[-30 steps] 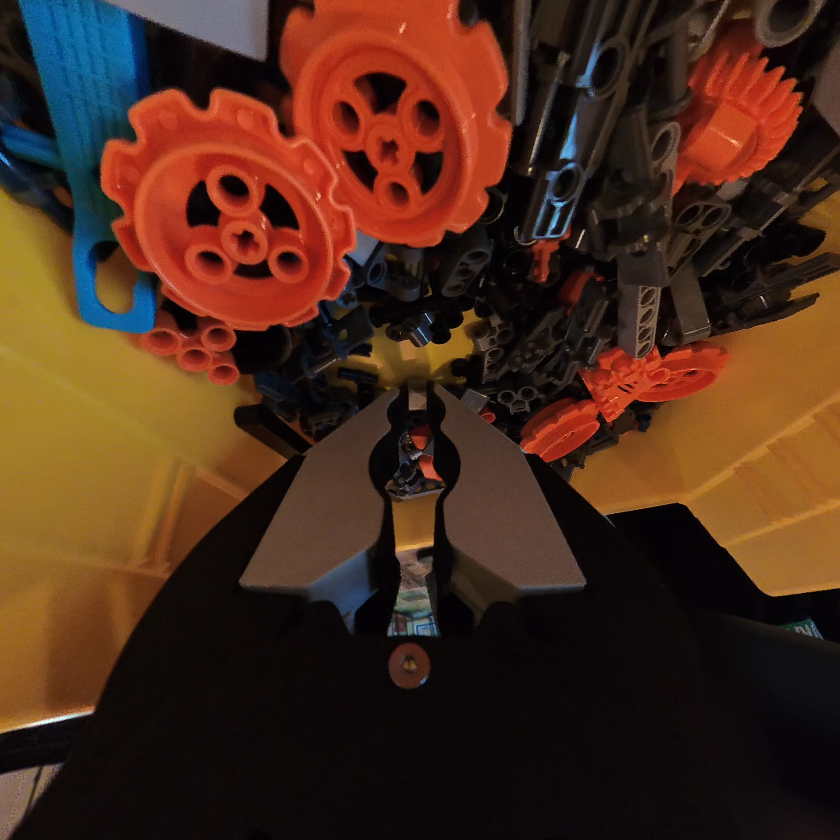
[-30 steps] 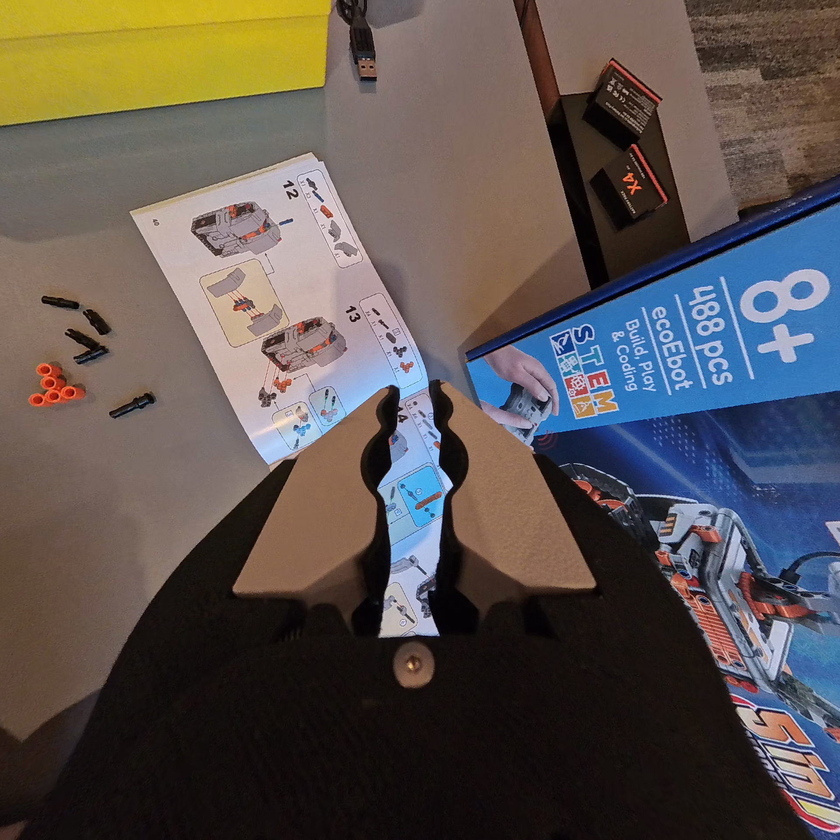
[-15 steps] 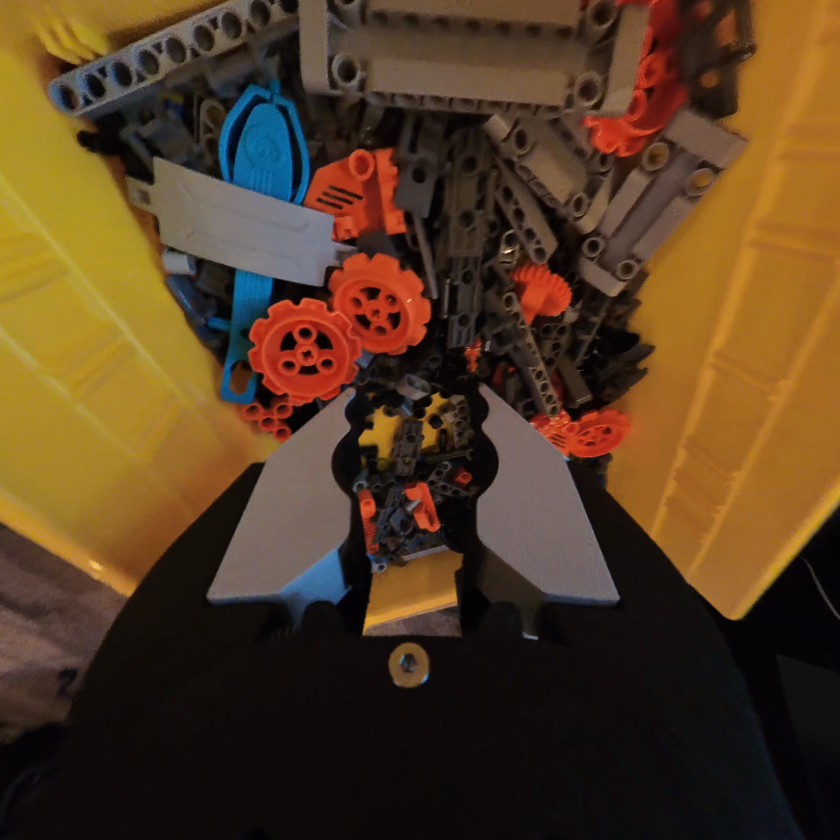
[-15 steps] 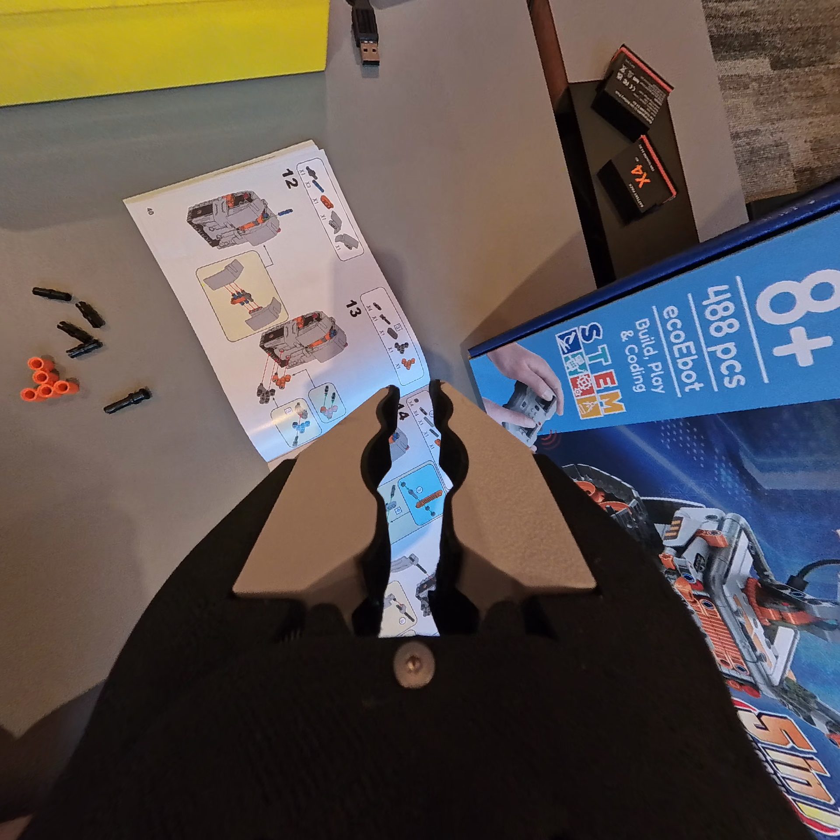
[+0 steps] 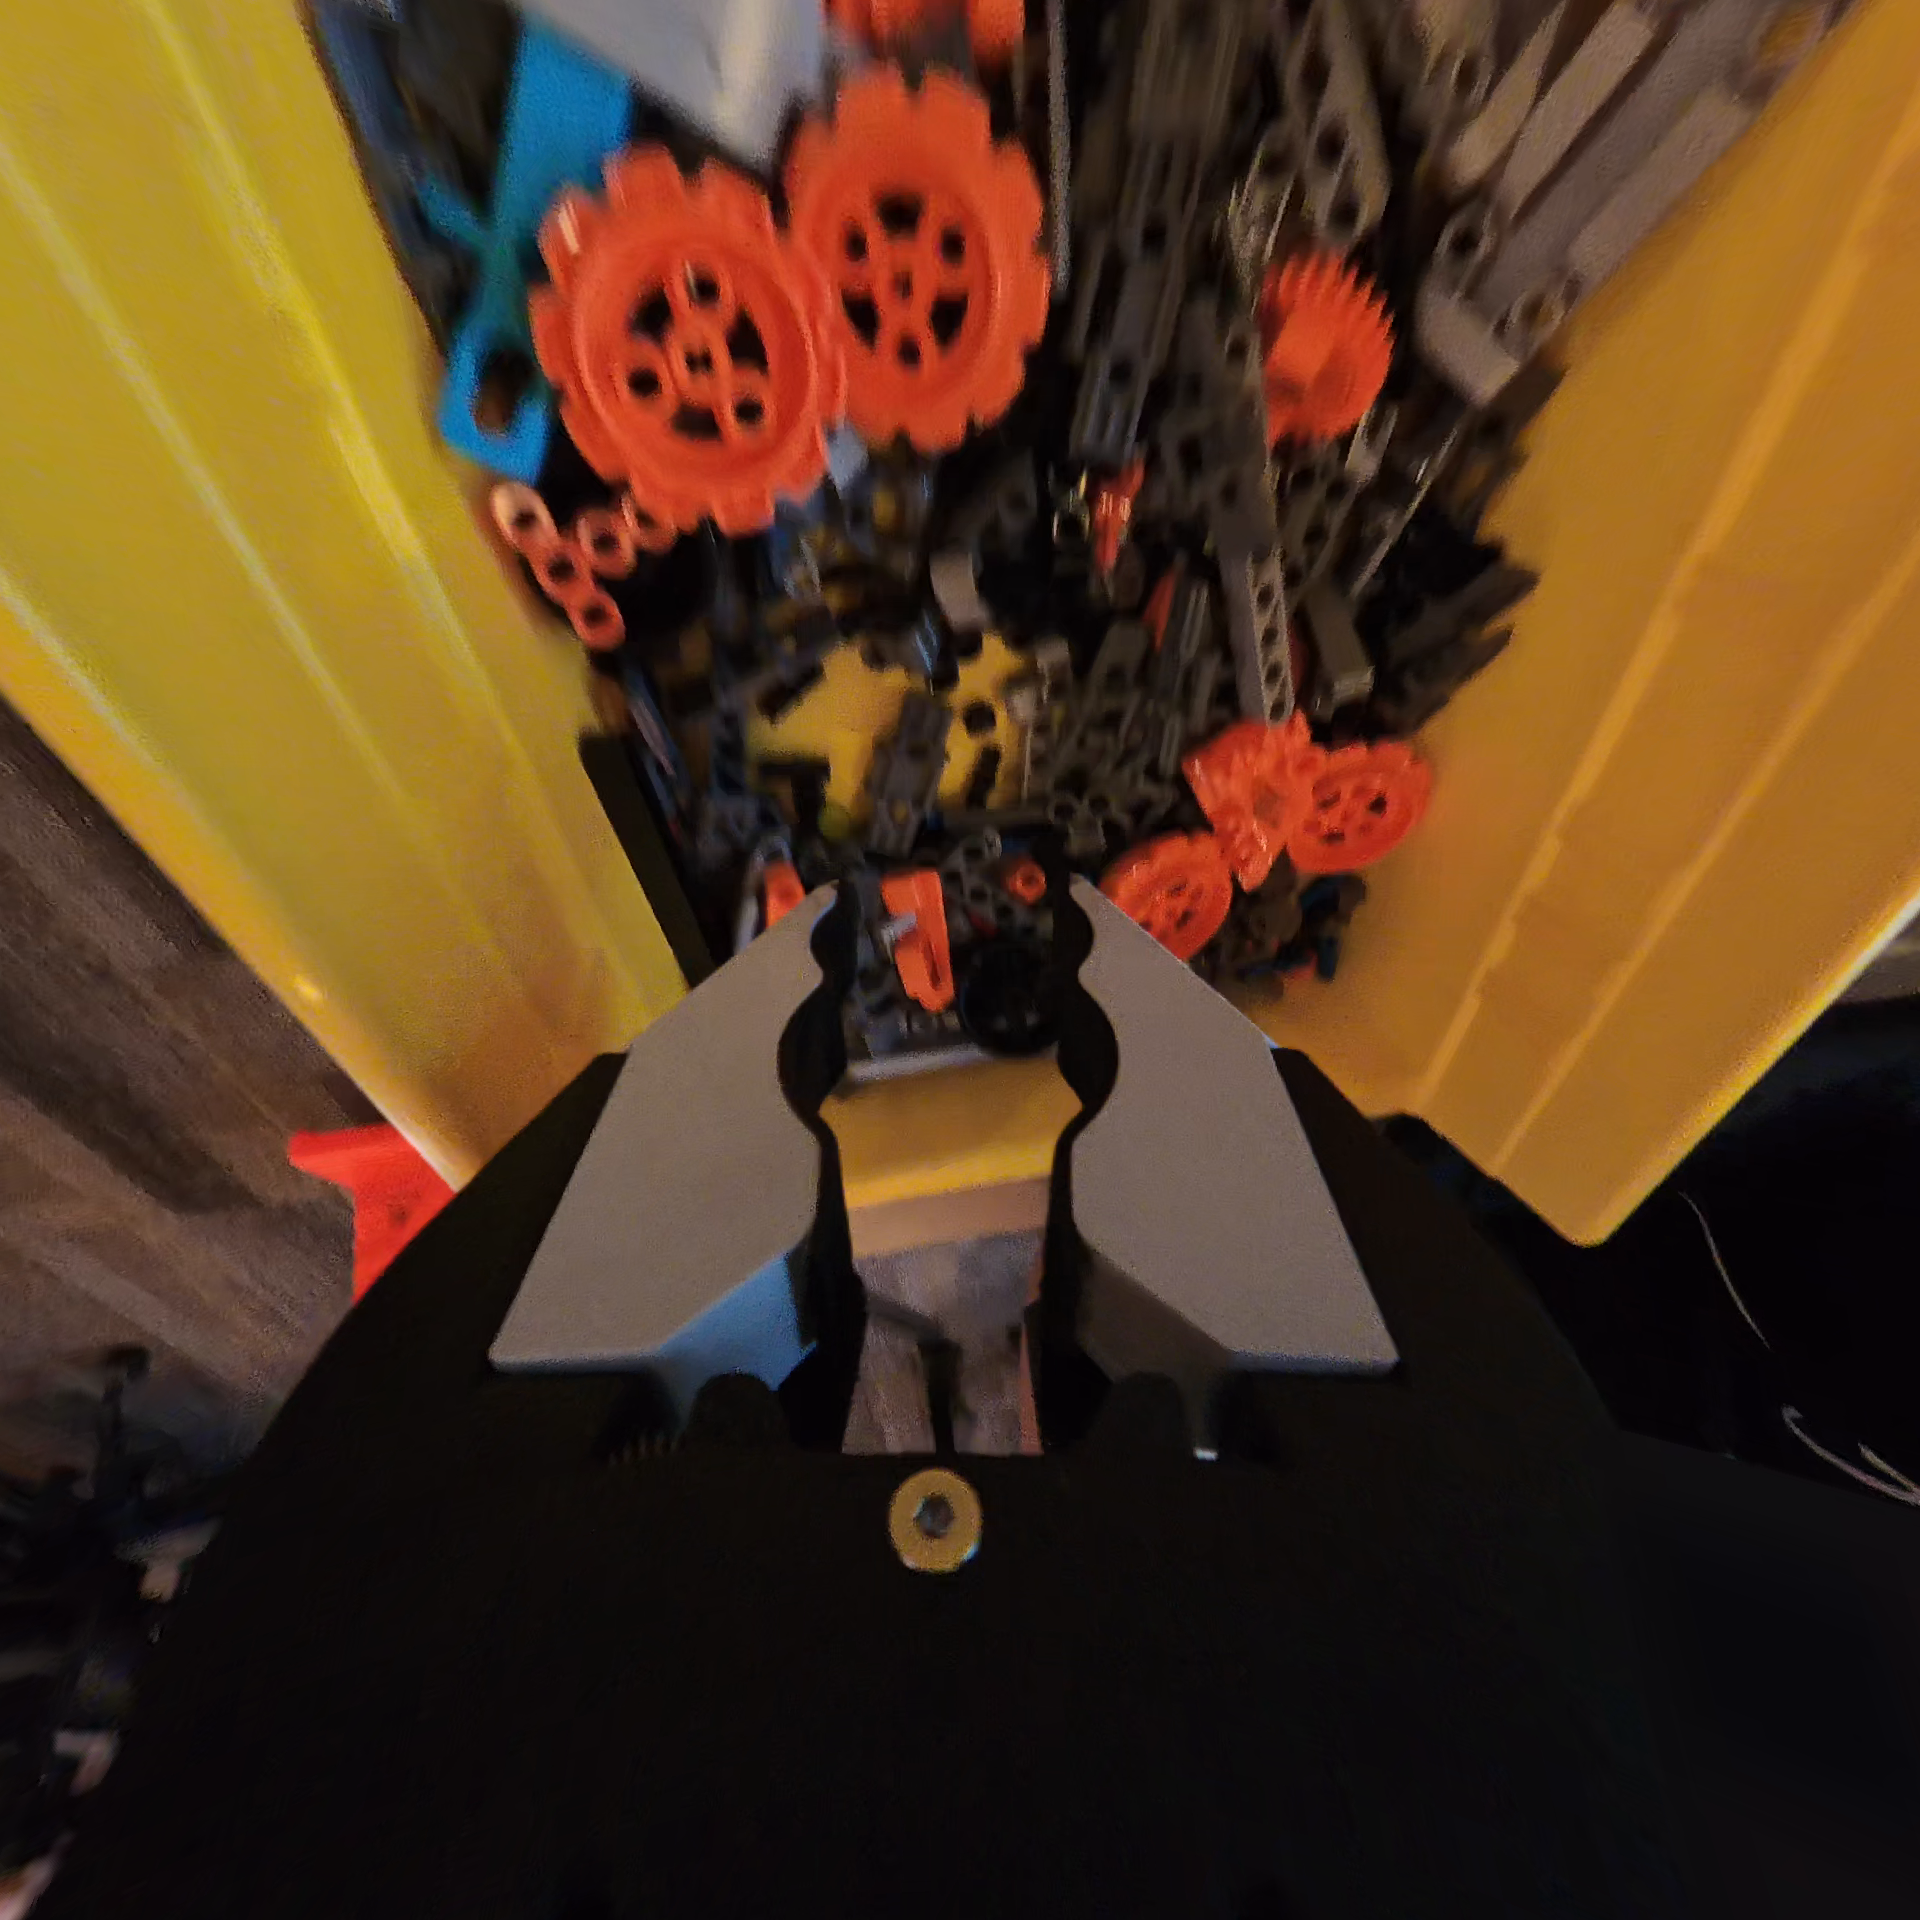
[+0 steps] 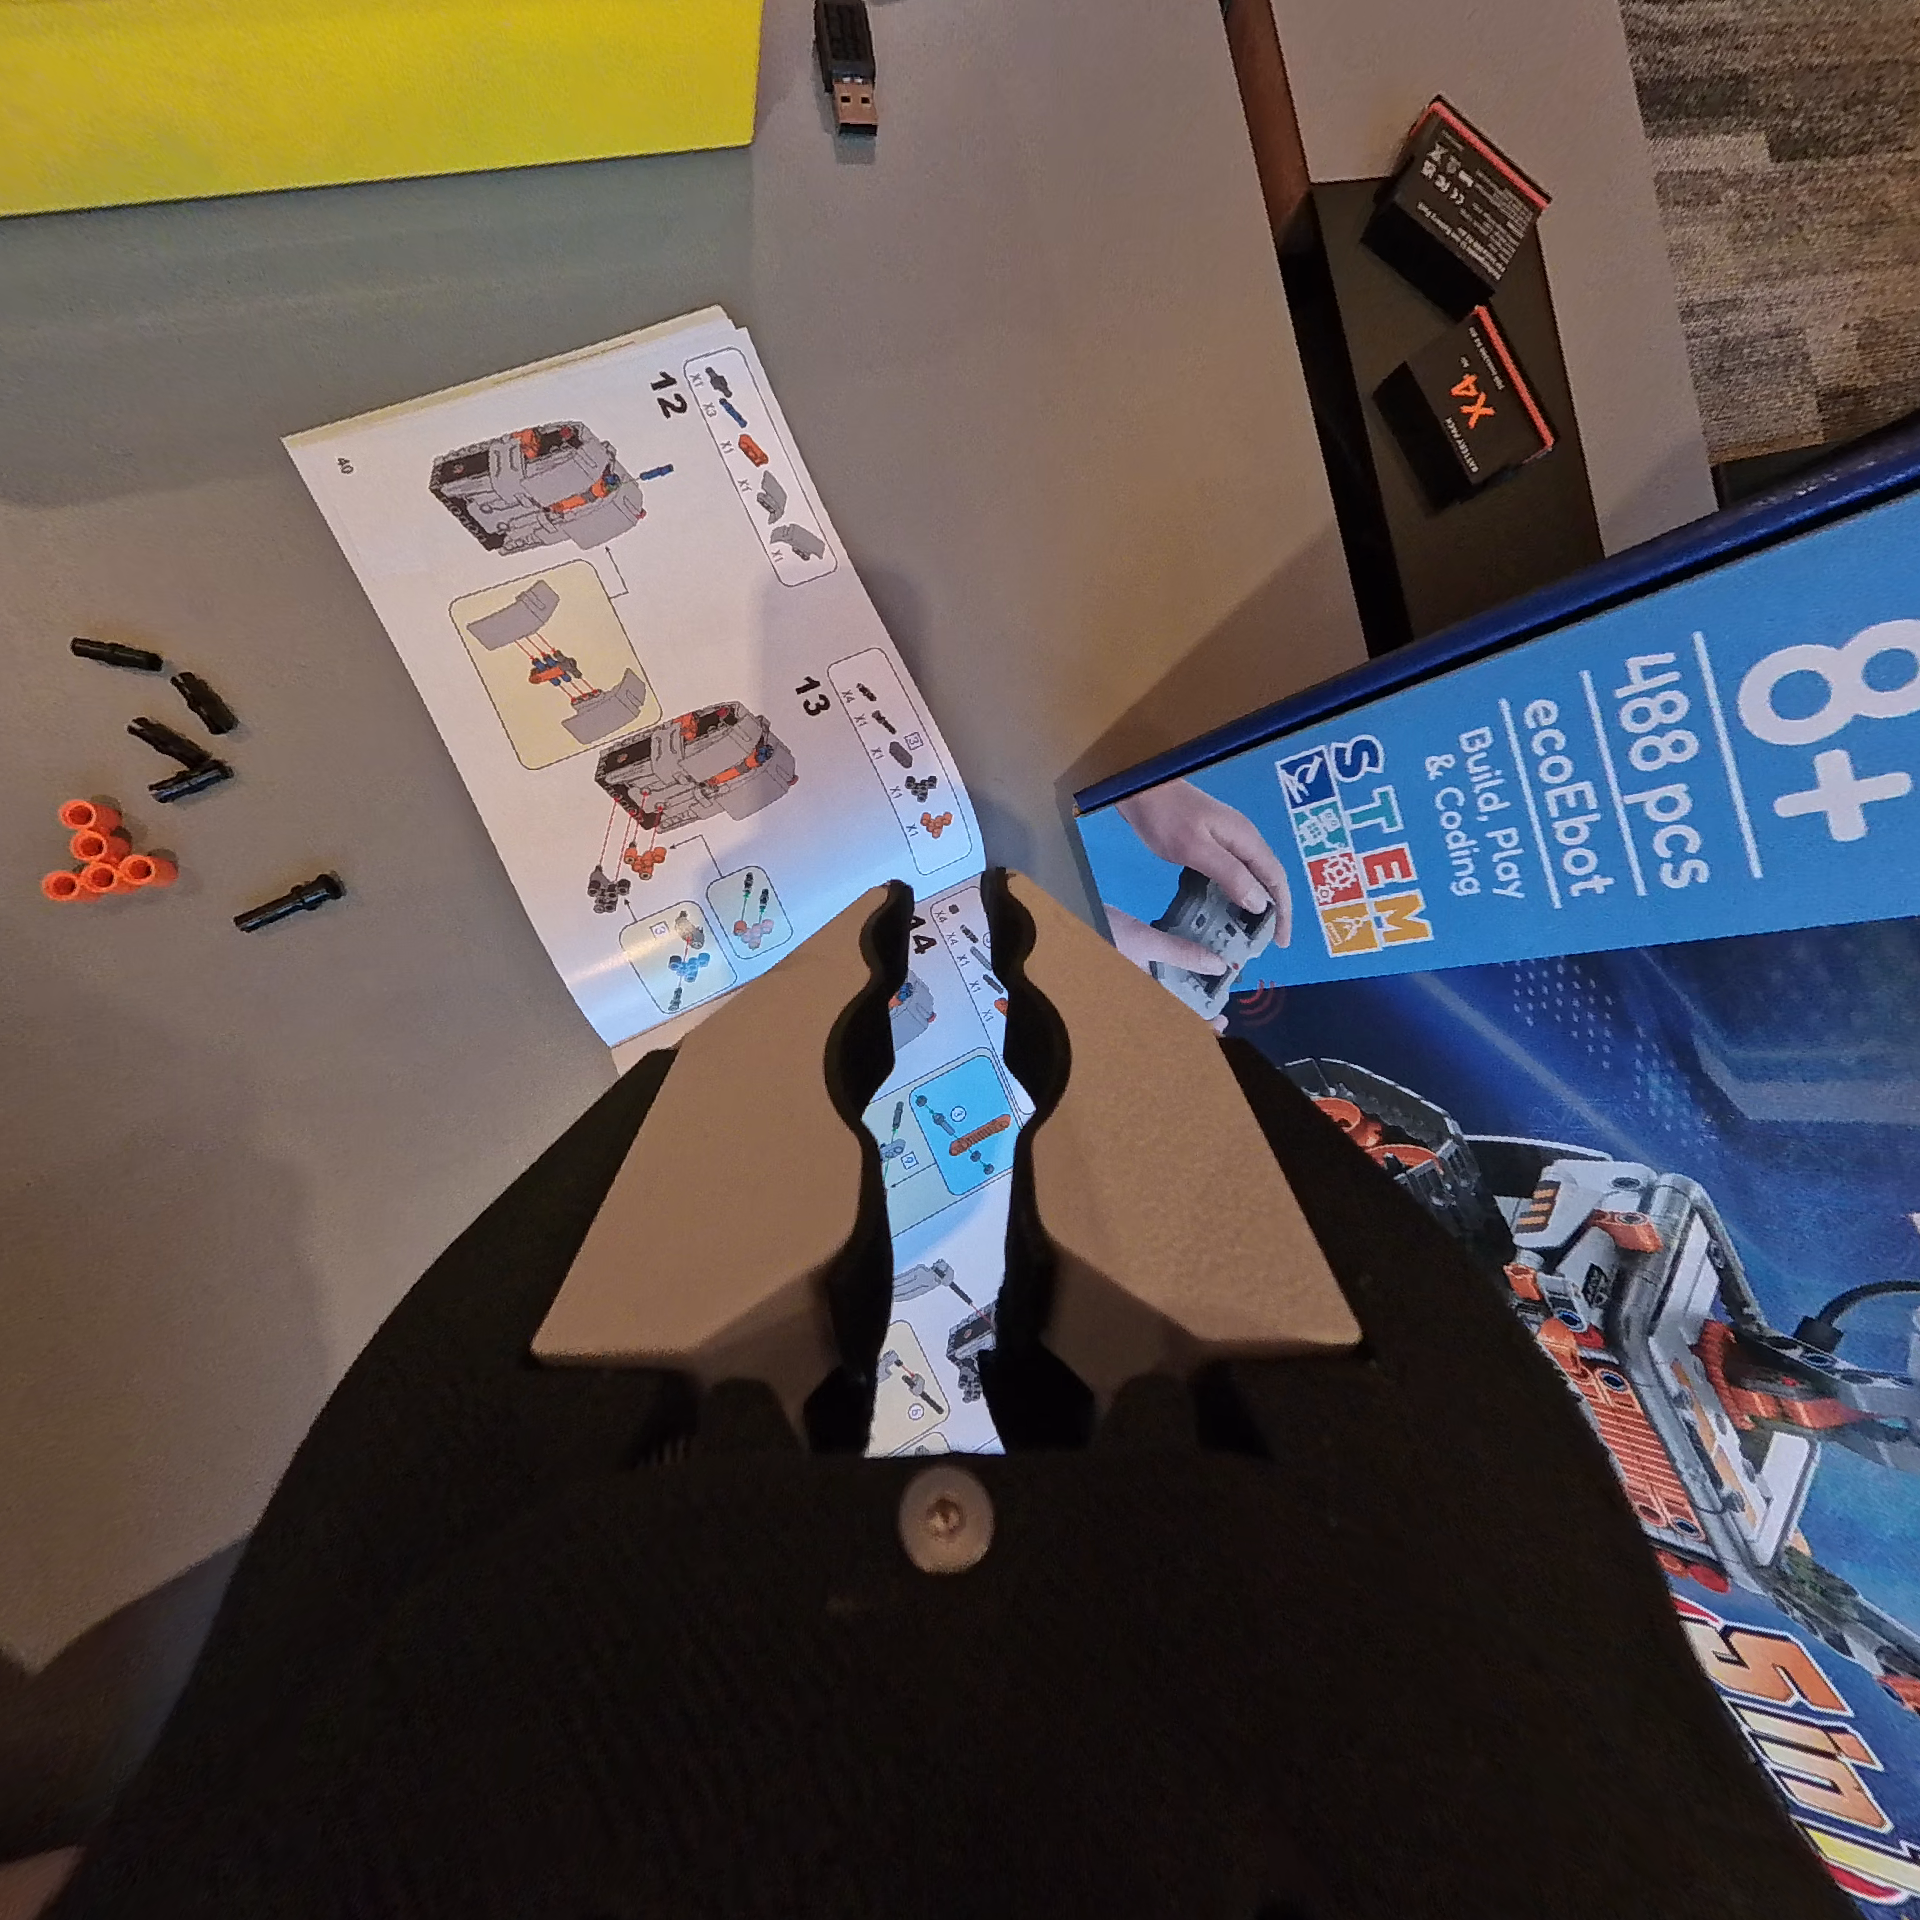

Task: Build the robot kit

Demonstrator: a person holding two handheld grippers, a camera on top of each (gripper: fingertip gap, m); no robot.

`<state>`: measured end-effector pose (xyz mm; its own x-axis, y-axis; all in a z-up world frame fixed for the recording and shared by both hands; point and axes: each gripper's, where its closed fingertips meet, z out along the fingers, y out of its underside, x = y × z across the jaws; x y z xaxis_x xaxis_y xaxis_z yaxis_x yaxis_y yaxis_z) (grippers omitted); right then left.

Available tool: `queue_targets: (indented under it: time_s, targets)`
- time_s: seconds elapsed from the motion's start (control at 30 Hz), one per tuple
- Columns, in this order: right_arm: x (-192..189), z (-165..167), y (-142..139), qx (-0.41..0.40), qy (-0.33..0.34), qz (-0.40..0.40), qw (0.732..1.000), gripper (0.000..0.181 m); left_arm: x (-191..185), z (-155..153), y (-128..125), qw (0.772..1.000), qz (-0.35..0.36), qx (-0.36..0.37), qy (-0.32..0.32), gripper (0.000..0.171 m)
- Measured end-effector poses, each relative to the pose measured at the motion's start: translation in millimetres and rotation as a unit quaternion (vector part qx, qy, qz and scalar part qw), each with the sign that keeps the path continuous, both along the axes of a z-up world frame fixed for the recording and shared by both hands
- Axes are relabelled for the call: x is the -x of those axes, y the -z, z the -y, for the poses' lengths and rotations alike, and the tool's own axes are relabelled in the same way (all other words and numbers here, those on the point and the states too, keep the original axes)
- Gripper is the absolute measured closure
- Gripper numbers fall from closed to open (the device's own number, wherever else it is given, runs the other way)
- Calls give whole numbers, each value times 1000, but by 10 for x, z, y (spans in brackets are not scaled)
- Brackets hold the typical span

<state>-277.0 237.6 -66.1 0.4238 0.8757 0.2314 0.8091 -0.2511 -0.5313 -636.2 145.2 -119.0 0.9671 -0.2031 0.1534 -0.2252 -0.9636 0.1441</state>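
Observation:
My left gripper point(image 5: 951, 914) is open, low inside a yellow bin point(image 5: 260, 520) heaped with grey, black and orange building pieces. Between its tips lies a small cluster with an orange piece point(image 5: 914, 935) and a black wheel point(image 5: 1003, 1003); I cannot tell if the fingers touch it. Two large orange toothed wheels point(image 5: 686, 353) lie farther in, blurred. My right gripper point(image 6: 945, 894) is empty, its jaws nearly together with a narrow gap, hovering over an open instruction booklet point(image 6: 623, 644) on a grey table point(image 6: 1039, 416).
A blue toy box point(image 6: 1558, 831) lies right of the booklet. Orange connectors point(image 6: 99, 852) and several black pins point(image 6: 187, 727) lie to its left. The yellow bin point(image 6: 364, 83), a USB plug point(image 6: 847, 73) and two black packs point(image 6: 1455, 208) are at the back. My right fingertips sit around 40 cm from my left ones.
The left gripper went from nearly shut, close in the pile, to open, pulled back, then moved in again with blur. The right gripper barely shifted.

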Motion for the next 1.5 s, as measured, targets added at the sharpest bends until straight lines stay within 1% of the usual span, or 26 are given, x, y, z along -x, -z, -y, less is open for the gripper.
queue_targets:
  time_s: [0.07,0.1,0.23,0.33,0.4,0.47,0.63,0.77,0.8,0.87,0.9,0.93,0.97,1.0,1.13,1.27,1.33,1.4,1.43,1.5]
  targets:
    - [1,2,0,0,0,0,1000,167,77,170,23,999,-22,31,-6,133]
    - [1,4,0,1,-1,0,1000,167,112,193,27,999,-31,33,-6,132]
    - [-4,4,-2,0,-1,0,1000,167,128,220,57,999,-24,44,-18,127]
    - [-9,3,2,1,-1,0,1000,167,123,325,115,996,-25,81,-19,109]
    - [-9,3,3,2,-1,0,1000,167,113,352,138,995,-25,94,-19,104]
    - [-9,5,7,2,-2,1,1000,167,124,350,161,994,-31,100,-22,94]
    - [-13,13,6,2,-4,2,1000,167,101,393,238,992,-27,126,-18,94]
    - [-16,16,-3,1,-4,1,1000,167,82,463,376,985,-24,172,5,106]
    - [-15,17,-8,0,-5,1,1000,167,84,489,394,983,-25,184,12,106]
    - [-10,22,-17,0,-6,-1,1000,167,92,495,403,981,-33,189,24,108]
    - [-12,24,-20,-1,-6,0,1000,167,76,500,397,981,-31,190,26,114]
    - [-13,22,-23,-2,-6,0,1000,167,29,504,386,981,-18,191,27,129]
    - [-13,23,-24,-2,-6,0,1000,167,-52,504,364,981,5,193,24,150]
    - [-15,23,-24,-2,-6,0,1000,167,-81,492,346,981,11,191,23,159]
    - [-16,24,-15,-2,-7,3,1000,167,-87,368,332,986,6,158,45,160]
    - [-7,28,-3,-2,-10,6,1000,167,-116,204,305,991,10,122,49,160]
    - [-5,26,5,-1,-10,7,1000,167,-136,61,266,995,13,83,59,160]
    - [-6,28,15,0,-11,9,1000,167,-151,-153,222,997,14,30,68,160]
    - [-7,27,19,0,-11,10,1000,167,-203,-282,192,997,28,2,69,159]
    - [-13,28,30,0,-11,14,1000,167,-396,-504,101,993,83,-47,66,159]
